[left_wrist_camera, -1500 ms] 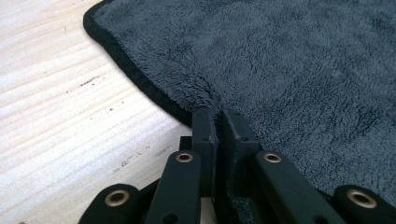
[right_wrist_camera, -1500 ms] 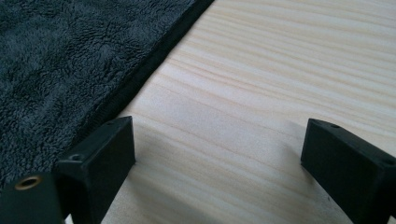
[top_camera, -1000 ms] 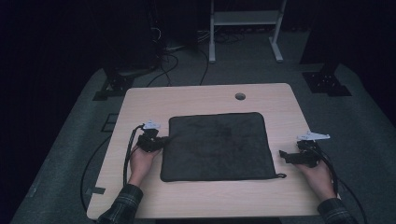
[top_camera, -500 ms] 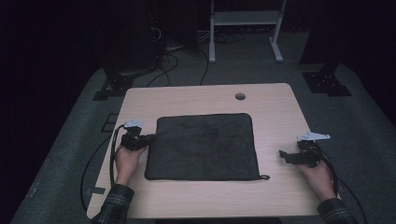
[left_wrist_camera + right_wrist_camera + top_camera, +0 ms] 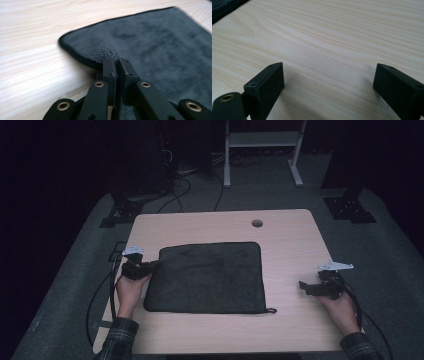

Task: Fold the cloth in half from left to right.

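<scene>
We log one dark cloth (image 5: 207,277), dragged leftward across the tabletop (image 5: 285,227) since a second ago, its left edge pinched in the closed left gripper (image 5: 150,266), while the right gripper (image 5: 306,287) rests wide open and empty.

A dark grey cloth (image 5: 207,276) with black edging lies on a pale wood-grain table (image 5: 295,240).
</scene>
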### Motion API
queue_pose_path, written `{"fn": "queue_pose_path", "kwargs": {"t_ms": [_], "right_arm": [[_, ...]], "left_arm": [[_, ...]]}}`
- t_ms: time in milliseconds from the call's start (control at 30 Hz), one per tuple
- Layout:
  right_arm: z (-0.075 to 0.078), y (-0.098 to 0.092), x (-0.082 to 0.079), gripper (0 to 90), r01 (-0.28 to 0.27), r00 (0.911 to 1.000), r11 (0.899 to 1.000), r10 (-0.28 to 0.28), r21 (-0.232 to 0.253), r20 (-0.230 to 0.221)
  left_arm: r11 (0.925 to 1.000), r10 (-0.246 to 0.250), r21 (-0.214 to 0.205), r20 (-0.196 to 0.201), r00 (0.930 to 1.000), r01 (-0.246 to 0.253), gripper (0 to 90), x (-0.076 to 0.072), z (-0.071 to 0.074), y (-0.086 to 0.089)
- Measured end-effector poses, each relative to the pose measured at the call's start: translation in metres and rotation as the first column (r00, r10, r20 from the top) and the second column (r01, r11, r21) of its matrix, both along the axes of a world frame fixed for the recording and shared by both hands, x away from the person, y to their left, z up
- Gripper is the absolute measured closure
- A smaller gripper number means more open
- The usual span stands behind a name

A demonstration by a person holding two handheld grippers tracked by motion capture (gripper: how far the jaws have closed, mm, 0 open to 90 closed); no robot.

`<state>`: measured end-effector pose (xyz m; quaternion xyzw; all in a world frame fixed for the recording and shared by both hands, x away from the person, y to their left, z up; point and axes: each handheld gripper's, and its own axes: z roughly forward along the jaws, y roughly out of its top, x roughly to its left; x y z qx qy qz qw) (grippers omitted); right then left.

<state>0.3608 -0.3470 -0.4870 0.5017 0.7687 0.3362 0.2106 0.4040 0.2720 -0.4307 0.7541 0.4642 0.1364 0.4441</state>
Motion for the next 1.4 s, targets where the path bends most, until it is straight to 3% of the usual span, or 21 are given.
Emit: {"fn": "queue_pose_path", "kwargs": {"t_ms": [33,200,633,800,1133,1300,1400], "right_arm": [[0.000,0.000,0.000,9.0,0.000,1.0000,1.000,0.000,0.000,0.000],[0.000,0.000,0.000,9.0,-0.001,1.0000,1.000,0.001,0.000,0.000],[0.000,0.000,0.000,9.0,-0.002,1.0000,1.000,0.002,-0.001,0.001],[0.000,0.000,0.000,9.0,-0.002,1.0000,1.000,0.002,-0.001,0.000],[0.000,0.000,0.000,9.0,-0.003,1.0000,1.000,0.003,-0.001,0.000],[0.000,0.000,0.000,9.0,-0.003,1.0000,1.000,0.003,-0.001,-0.001],[0.000,0.000,0.000,9.0,-0.004,1.0000,1.000,0.004,-0.001,0.000]], "left_arm": [[0.9997,-0.009,-0.024,0.001,1.0000,0.009,84.3,0.000,0.001,-0.002],[0.9981,-0.047,-0.040,0.006,0.9989,0.047,84.1,0.004,0.004,-0.016],[0.9878,-0.155,-0.015,0.009,0.9879,0.155,84.1,0.013,0.005,-0.059],[0.9825,-0.185,-0.023,0.014,0.9827,0.185,84.1,0.019,0.005,-0.078],[0.9635,-0.267,0.010,0.005,0.9636,0.267,84.1,0.026,0.002,-0.116],[0.9559,-0.294,0.007,0.000,0.9559,0.294,84.1,0.028,0.000,-0.132],[0.9478,-0.318,0.016,-0.005,0.9479,0.318,84.1,0.029,-0.002,-0.141]]}}
